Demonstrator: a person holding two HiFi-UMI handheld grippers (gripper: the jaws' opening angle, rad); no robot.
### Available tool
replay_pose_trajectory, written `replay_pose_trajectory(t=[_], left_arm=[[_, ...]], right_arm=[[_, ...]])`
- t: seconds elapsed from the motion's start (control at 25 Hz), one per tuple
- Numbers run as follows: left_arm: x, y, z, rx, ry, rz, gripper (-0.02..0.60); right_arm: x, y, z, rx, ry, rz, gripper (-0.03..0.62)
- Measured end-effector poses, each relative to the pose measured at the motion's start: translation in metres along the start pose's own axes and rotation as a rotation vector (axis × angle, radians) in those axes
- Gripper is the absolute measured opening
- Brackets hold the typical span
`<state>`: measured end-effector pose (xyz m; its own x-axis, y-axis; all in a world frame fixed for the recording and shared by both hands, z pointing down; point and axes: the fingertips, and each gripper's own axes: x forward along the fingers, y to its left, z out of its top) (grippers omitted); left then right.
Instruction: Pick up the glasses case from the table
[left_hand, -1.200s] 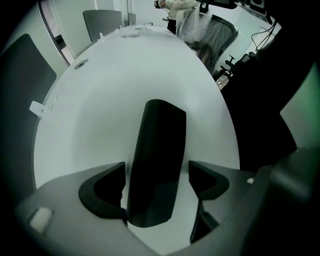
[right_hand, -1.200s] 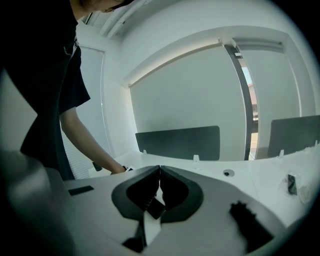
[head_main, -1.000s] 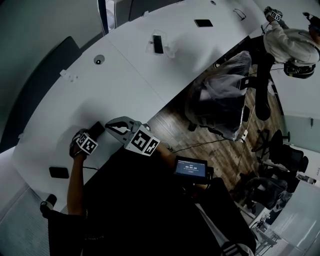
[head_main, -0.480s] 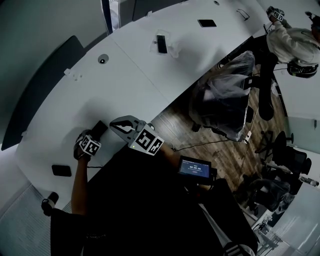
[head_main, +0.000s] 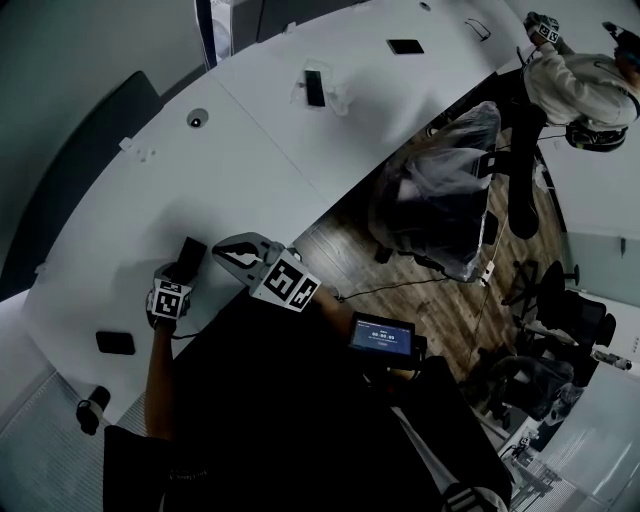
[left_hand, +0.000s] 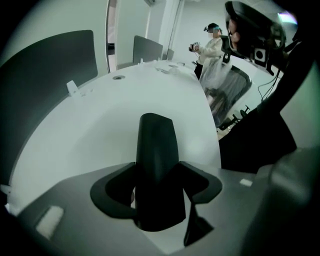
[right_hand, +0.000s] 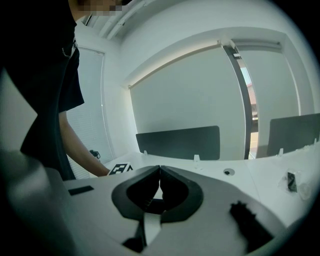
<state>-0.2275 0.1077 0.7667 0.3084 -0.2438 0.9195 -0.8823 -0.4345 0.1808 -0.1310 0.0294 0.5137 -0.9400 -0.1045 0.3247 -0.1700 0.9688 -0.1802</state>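
Observation:
The glasses case, a long black case, stands between the jaws of my left gripper; both pads press on its sides and it juts out ahead over the white table. In the head view the glasses case sticks out beyond the left gripper, just above the table's near end. My right gripper hangs beside it to the right. Seen from its own camera, the right gripper has its fingertips together with nothing between them.
A flat black object lies on the table near the left hand. Farther along are a phone on a stand, another dark slab and a round grommet. A plastic-covered chair and another person are at the right.
The left gripper has rolled and lifted a little with the case in its jaws. The right gripper has stayed where it was.

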Motion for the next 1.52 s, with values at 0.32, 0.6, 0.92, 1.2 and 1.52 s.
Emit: replay_pose_trajectory(t=[0.32,0.6,0.92,1.2,1.52], left_arm=[[-0.022,-0.003,0.040,-0.103,-0.229,-0.038,0.281],[-0.042,0.004,0.050,-0.242,-0.364,-0.054,0.278],[-0.018,0.011,0.009,-0.316,-0.270,-0.027,0.276],[-0.010,0.011,-0.005,-0.243,-0.155,0.008,0.276],[-0.017,0.015,0.005,-0.225,-0.151,0.016,0.276]], right_arm=[[0.008,0.004,-0.002,-0.005,0.013,0.026,0.008],[0.017,0.011,-0.003,-0.006,0.028,0.063,0.008],[0.026,0.015,-0.007,-0.009,0.053,0.082,0.008],[0.029,0.011,-0.005,-0.008,0.051,0.073,0.008],[0.027,0.013,-0.003,-0.092,0.062,0.097,0.006]])
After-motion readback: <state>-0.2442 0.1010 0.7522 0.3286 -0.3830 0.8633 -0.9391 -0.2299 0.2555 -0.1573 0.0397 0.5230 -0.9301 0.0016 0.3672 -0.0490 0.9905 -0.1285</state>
